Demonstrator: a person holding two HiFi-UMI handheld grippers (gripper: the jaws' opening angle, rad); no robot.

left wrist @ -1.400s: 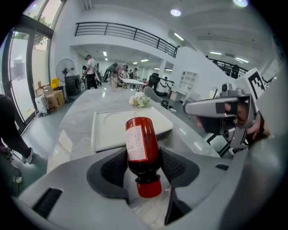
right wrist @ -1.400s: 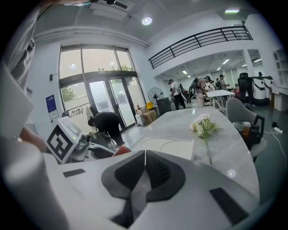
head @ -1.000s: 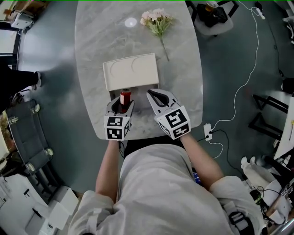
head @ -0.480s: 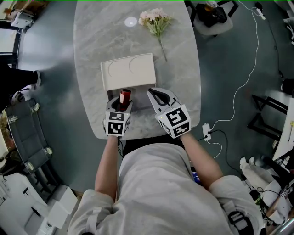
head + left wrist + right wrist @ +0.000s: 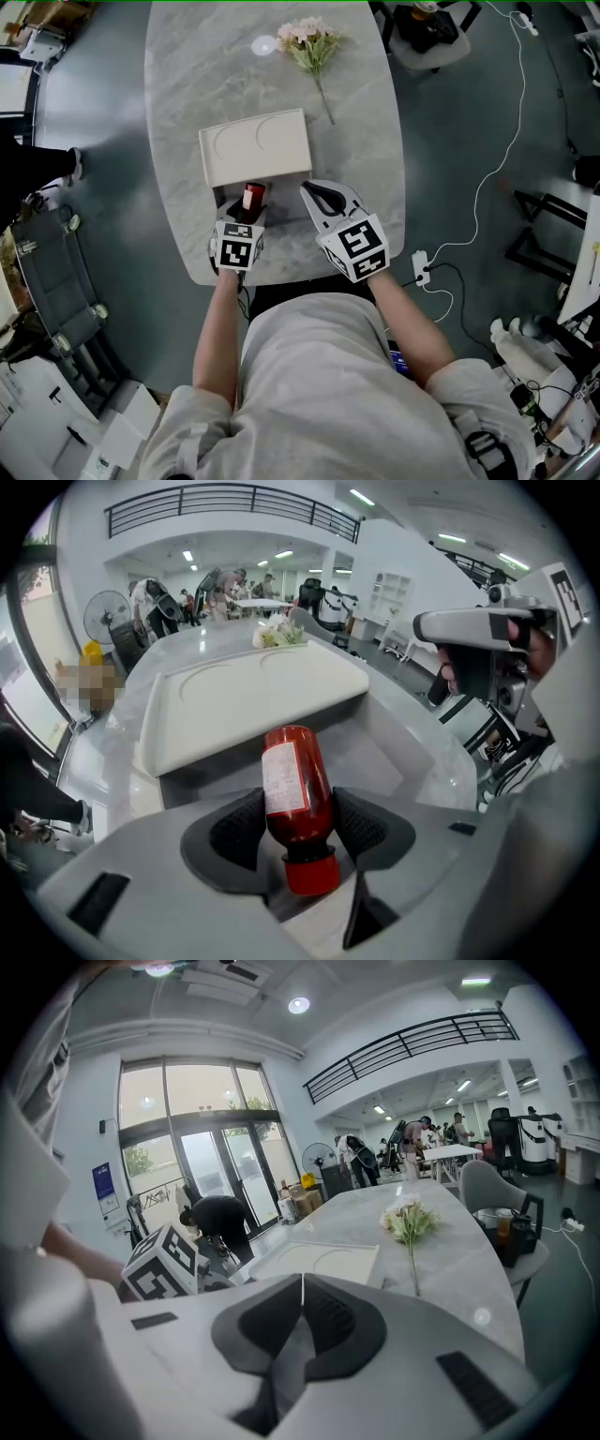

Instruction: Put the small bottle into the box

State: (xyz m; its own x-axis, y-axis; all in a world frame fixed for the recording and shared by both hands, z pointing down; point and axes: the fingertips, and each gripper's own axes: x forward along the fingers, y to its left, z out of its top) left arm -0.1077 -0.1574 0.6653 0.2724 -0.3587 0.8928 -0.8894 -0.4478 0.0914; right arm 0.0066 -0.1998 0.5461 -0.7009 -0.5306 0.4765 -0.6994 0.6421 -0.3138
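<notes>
The left claw (image 5: 298,829) grips the red small bottle (image 5: 292,775), cap toward the person and long axis aimed at the white box (image 5: 255,145) just ahead on the marble surface (image 5: 361,141), while the right claw (image 5: 300,1321), closed and empty, hovers alongside.

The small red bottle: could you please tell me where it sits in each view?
Head view: red bottle left of centre, in the left gripper, beside the white box.
Left gripper view: lower centre, clamped between the jaws.
Right gripper view: not in it.
Shared landmark: the white box.
</notes>
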